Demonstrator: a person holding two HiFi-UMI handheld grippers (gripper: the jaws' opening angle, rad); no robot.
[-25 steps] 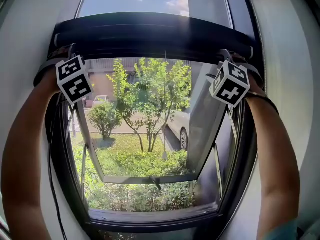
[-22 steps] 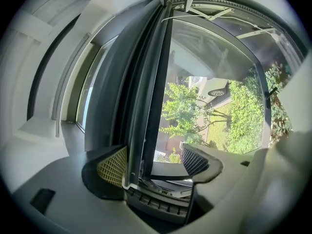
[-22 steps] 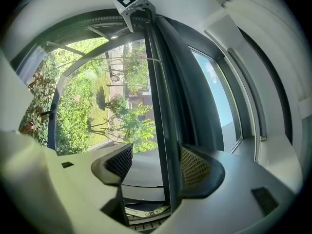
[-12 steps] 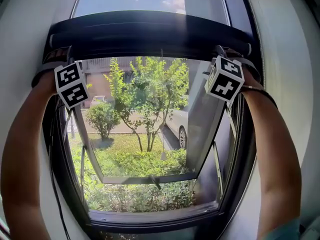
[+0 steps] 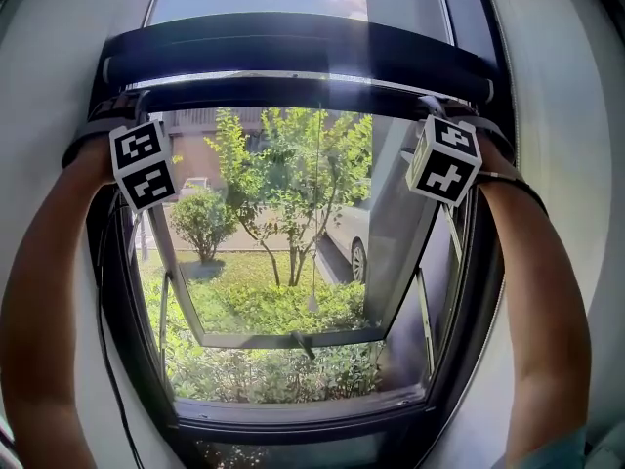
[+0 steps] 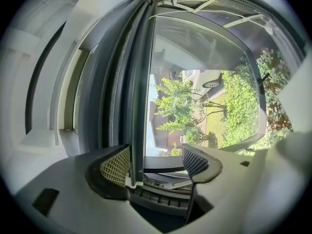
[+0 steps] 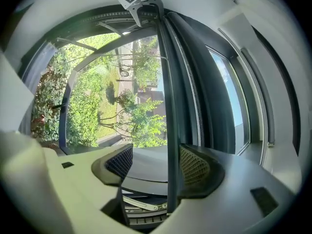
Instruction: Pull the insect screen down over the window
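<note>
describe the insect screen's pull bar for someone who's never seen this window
At the top of the window frame, find the bulky dark roller housing. The pull bar is the slimmer dark rail just beneath it, running between the left gripper and right gripper.

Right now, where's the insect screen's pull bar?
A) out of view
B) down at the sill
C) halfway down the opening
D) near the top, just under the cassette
D: in the head view the pull bar spans the window just under the cassette, and the left claw and right claw sit open around it near its ends.
</note>
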